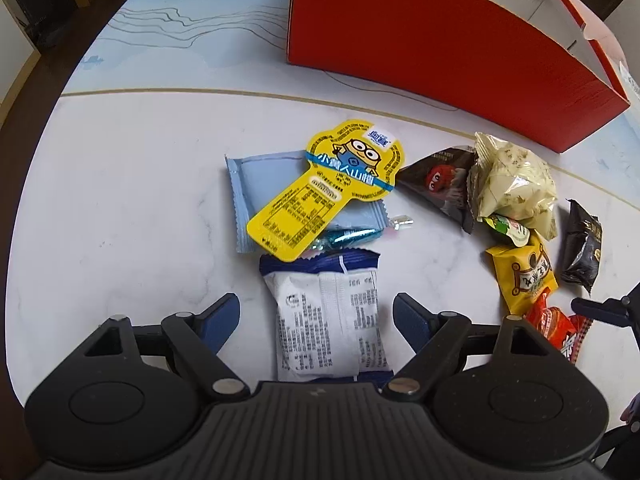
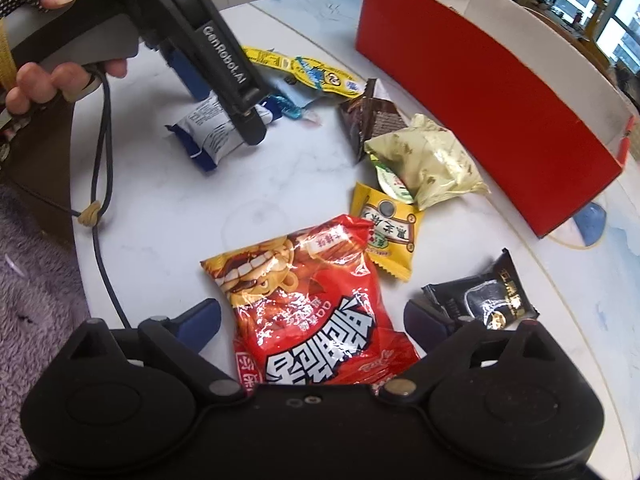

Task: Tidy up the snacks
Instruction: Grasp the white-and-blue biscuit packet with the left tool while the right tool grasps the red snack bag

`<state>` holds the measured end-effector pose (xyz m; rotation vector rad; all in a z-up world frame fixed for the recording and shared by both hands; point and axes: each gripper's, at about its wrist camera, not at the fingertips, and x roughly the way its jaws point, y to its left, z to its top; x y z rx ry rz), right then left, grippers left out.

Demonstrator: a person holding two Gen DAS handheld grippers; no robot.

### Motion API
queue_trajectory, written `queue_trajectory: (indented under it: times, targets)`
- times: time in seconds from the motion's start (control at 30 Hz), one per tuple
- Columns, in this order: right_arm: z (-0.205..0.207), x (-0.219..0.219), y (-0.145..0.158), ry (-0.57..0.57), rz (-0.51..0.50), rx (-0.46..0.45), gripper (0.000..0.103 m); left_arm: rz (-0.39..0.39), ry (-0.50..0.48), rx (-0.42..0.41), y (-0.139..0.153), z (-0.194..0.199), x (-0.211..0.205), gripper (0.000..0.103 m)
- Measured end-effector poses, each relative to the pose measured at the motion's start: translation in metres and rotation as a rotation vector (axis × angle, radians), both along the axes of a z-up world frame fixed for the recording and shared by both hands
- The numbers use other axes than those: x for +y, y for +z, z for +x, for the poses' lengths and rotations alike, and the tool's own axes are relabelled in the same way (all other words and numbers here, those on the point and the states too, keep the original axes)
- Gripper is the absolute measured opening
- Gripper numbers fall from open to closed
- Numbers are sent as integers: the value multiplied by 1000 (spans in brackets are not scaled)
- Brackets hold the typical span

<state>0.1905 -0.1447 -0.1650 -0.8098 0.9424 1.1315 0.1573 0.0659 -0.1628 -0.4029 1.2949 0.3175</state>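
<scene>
Snacks lie scattered on a white marble table (image 1: pixel 120 200) before an open red box (image 1: pixel 440 40). My left gripper (image 1: pixel 316 312) is open, its fingers on either side of a white and blue packet (image 1: pixel 328 320) lying flat. Beyond it are a yellow Minion pack (image 1: pixel 328 188) on a light blue wrapper (image 1: pixel 260 176). My right gripper (image 2: pixel 312 316) is open around a red snack bag (image 2: pixel 312 300) on the table. The left gripper (image 2: pixel 224 92) shows from the side in the right wrist view, over the white packet (image 2: pixel 212 128).
A dark M&M bag (image 1: pixel 440 184), a pale green pouch (image 1: pixel 516 176), a yellow packet (image 2: pixel 388 232) and a black packet (image 2: pixel 488 296) lie to the right. The red box (image 2: pixel 500 88) stands at the far right. The table edge (image 2: pixel 80 216) is at the left.
</scene>
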Motion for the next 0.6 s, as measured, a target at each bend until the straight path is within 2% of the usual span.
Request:
queue_trajectory:
  times: [0.07, 0.2, 0.4, 0.47, 0.6]
  targets:
    - [2, 0, -1, 1, 3, 11, 87, 5, -9, 4, 0, 3, -2, 84]
    - [3, 1, -2, 6, 7, 14, 83, 12, -14, 8, 1, 7, -4, 80]
    - [2, 2, 0, -2, 15, 9, 73, 36, -52, 6, 4, 4, -16, 62]
    - [0, 2, 0, -7, 15, 0, 72, 44, -74, 3, 5, 1, -20, 53]
    - [-4, 2, 1, -30, 15, -9, 69, 44, -86, -2, 7, -3, -23, 50]
